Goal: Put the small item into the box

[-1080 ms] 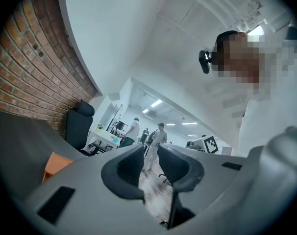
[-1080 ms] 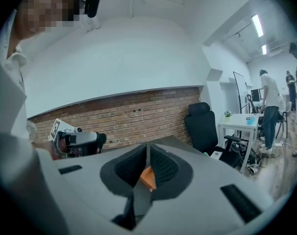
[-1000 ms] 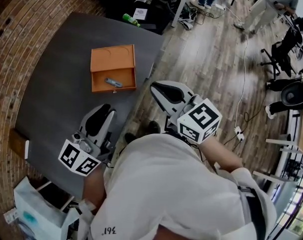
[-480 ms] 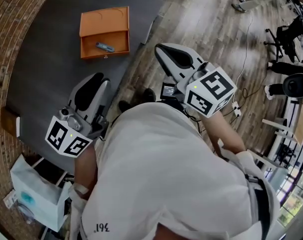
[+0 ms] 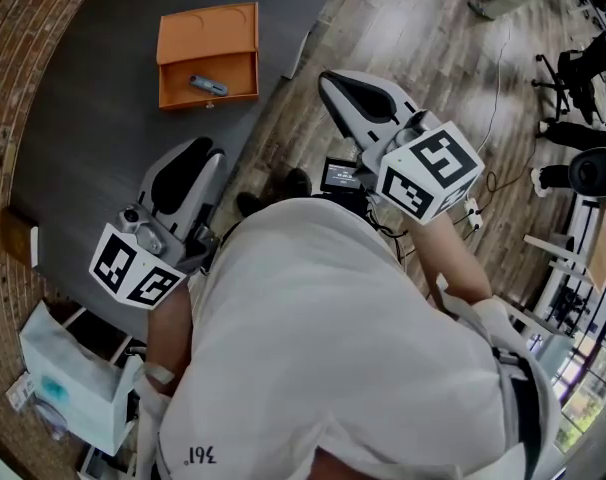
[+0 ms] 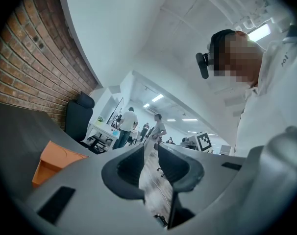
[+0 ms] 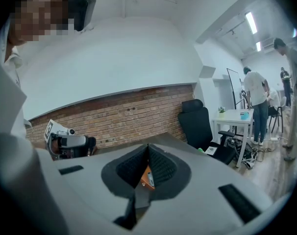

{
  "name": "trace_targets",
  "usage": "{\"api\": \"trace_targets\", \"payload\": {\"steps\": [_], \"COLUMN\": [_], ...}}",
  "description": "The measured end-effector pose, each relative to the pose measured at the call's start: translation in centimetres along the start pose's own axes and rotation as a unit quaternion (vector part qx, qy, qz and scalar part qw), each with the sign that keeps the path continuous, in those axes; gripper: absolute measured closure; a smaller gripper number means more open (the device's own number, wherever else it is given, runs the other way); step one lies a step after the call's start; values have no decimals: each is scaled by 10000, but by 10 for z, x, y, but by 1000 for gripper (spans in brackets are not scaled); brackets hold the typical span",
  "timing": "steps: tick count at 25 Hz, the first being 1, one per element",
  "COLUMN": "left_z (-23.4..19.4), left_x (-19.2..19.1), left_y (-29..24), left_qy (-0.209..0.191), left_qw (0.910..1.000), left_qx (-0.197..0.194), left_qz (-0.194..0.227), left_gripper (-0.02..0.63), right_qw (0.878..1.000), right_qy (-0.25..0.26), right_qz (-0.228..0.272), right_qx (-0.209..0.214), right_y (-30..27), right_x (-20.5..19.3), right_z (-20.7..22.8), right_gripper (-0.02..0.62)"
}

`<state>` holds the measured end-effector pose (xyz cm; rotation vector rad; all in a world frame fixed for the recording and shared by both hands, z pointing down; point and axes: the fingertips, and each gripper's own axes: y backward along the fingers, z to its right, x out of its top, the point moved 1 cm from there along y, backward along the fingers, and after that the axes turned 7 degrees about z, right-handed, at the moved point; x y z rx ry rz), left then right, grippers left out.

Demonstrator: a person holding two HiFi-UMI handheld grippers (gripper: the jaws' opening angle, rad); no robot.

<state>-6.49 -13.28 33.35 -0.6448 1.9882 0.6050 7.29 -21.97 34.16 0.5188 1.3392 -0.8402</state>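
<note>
At eleven o'clock on the table (image 5: 83,168), the small item (image 5: 208,86) lies inside the orange box (image 5: 209,30), so the task looks done. Left gripper (image 5: 191,158) has its jaws apart and empty; right gripper (image 5: 341,86) is closed on nothing.

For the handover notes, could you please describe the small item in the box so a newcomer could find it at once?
On the dark grey table lies an open orange box. In its nearer half rests the small item, a slim grey piece, the only thing inside.
</note>
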Motion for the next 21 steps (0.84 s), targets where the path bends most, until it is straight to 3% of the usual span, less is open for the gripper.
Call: {"api": "trace_targets", "payload": {"steps": [15, 21], "left_z": [-9, 2], "left_x": [-6, -16], "left_y": [-8, 15], "left_qy": [82, 344], "left_qw": [10000, 9985], "left_qx": [0, 335], "left_qz": [-51, -260], "left_gripper": [511, 511], "right_qw": [9999, 9984], "right_qy": [35, -287], "right_qz": [-113, -416], "right_qx": [92, 258], "right_y": [-13, -8], "right_x": [-6, -29], "right_z": [6, -12], "right_gripper": [583, 583]}}
